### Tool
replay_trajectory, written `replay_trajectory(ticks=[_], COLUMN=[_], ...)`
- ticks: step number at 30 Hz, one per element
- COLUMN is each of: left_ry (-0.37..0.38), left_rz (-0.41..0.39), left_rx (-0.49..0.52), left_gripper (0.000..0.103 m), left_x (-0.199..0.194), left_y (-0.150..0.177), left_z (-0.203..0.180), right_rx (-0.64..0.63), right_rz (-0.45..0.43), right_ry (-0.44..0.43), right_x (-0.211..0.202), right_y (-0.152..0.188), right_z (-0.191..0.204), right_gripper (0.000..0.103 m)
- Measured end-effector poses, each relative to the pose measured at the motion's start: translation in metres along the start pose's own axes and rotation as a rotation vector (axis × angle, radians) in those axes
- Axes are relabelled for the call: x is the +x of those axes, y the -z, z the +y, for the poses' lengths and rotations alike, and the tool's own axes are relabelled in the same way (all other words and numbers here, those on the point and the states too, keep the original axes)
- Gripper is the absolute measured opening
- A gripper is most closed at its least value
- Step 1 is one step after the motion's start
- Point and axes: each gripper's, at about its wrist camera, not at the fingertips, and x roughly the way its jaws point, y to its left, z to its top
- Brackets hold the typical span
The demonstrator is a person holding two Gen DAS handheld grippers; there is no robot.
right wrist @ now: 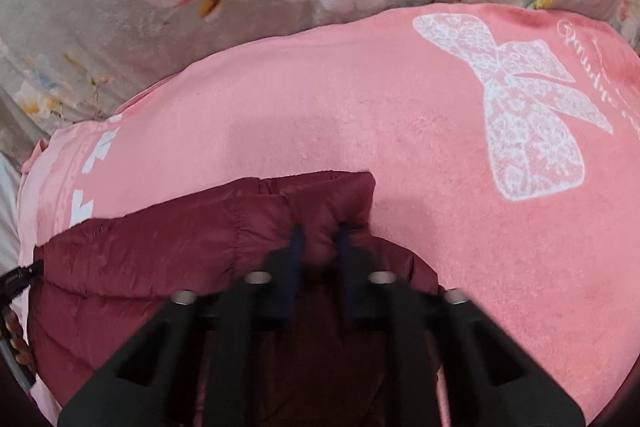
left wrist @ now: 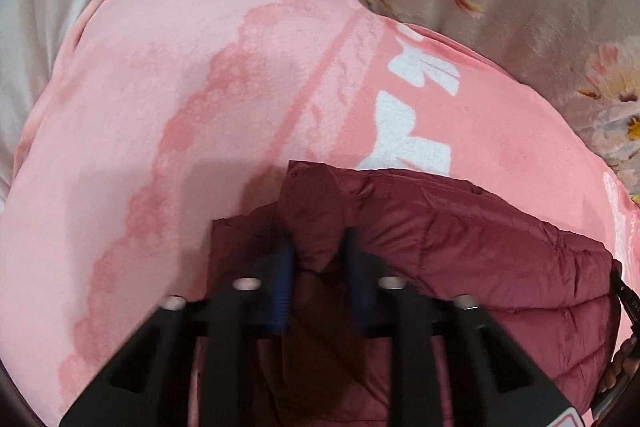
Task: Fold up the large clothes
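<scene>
Maroon puffer jacket (left wrist: pixel 460 247) pinched by left gripper (left wrist: pixel 318 247) and right gripper (right wrist: pixel 318 241).

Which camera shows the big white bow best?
The right wrist view: the white bow on the pink blanket sits whole and unblocked at right. The left wrist view shows no bow, only white blocky letters above the maroon jacket.

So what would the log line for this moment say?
step: folding | left gripper: shut on jacket | right gripper: shut on jacket | jacket lies on pink blanket
</scene>
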Motion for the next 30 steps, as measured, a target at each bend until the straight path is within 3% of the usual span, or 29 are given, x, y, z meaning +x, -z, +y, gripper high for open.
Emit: replay_trajectory(ticks=[5, 9, 14, 16, 19, 23, 26, 30], left_ry=[0.003, -0.115, -0.208, -0.249, -0.300, -0.330, -0.246, -0.109], left_rz=[-0.079, -0.042, -0.059, -0.062, -0.110, -0.225, -0.287, -0.202], left_rx=[0.097, 0.173, 0.233, 0.240, 0.184, 0.133, 0.195, 0.299], left_gripper=[0.007, 0.007, 0.009, 0.015, 0.020, 0.026, 0.026, 0.027], left_x=[-0.026, 0.003, 0.017, 0.018, 0.003, -0.047, -0.078, -0.071], left_y=[0.008, 0.021, 0.033, 0.034, 0.026, 0.017, 0.016, 0.026], left_z=[-0.016, -0.033, -0.044, -0.045, -0.038, -0.038, -0.067, -0.125], right_rx=[-0.026, -0.076, -0.219, -0.246, -0.208, -0.179, -0.224, -0.296], right_rz=[-0.109, -0.014, -0.012, -0.011, -0.052, -0.198, -0.195, -0.093], right_ry=[0.043, 0.133, 0.246, 0.262, 0.232, 0.167, 0.030, -0.111], right_x=[-0.051, -0.017, 0.012, 0.015, -0.001, -0.056, -0.074, -0.050], right_y=[0.009, 0.019, 0.035, 0.031, 0.024, 0.017, 0.018, 0.027], right_z=[-0.010, -0.006, 0.018, 0.023, 0.019, 0.028, 0.064, 0.121], right_gripper=[0.004, 0.004, 0.005, 0.008, 0.010, 0.022, 0.022, 0.021])
